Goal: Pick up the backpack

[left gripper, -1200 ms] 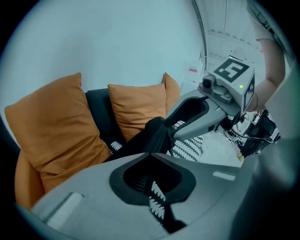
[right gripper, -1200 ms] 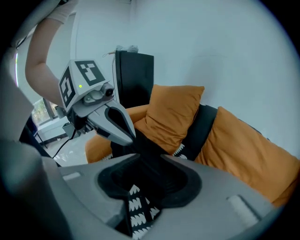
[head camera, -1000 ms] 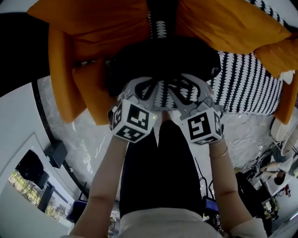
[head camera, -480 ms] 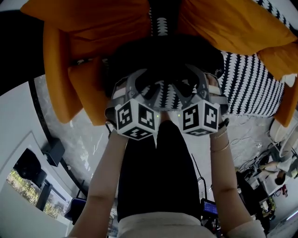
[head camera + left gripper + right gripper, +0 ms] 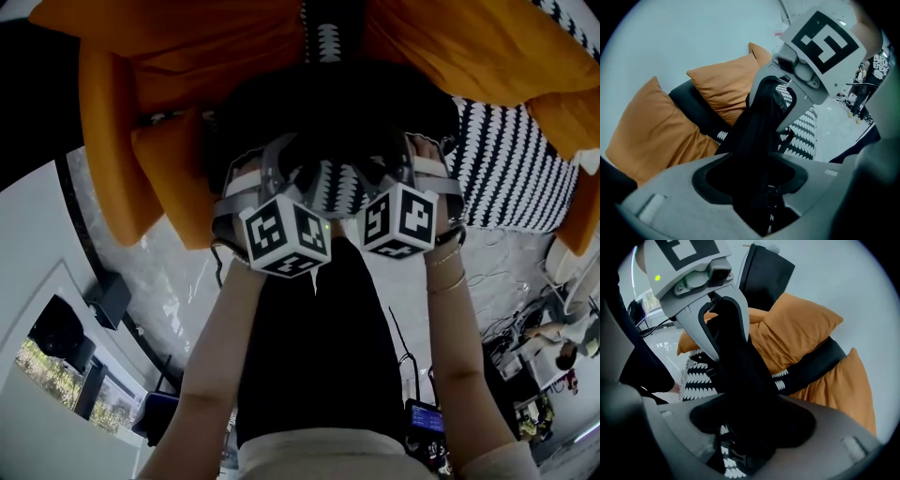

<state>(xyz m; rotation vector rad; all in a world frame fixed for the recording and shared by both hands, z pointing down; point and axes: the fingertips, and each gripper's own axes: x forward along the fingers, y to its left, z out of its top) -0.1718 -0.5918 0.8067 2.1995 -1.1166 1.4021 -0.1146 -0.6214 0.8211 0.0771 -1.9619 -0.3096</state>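
A black backpack [image 5: 337, 103] lies on an orange sofa, right in front of both grippers. My left gripper [image 5: 281, 173] and right gripper [image 5: 394, 167] hang side by side over its near edge, pointing steeply down. In the left gripper view a black strap [image 5: 761, 122] runs up between the spread jaws of the left gripper [image 5: 752, 180], and the pads do not press on it. In the right gripper view the right gripper [image 5: 750, 425] has its jaws opening, with a black strap [image 5: 736, 362] passing loosely between them. Most of the bag's body is hidden by the grippers.
Orange cushions [image 5: 187, 56] flank the bag, with a black-and-white patterned throw [image 5: 506, 169] on the seat to the right. Below lie pale marble floor [image 5: 169, 281], a black box [image 5: 111, 300] and cables. A person [image 5: 562, 347] sits at the far right.
Both grippers have sunk toward the backpack and rolled, so their marker cubes now sit closer together. Their jaws have spread apart around the straps.
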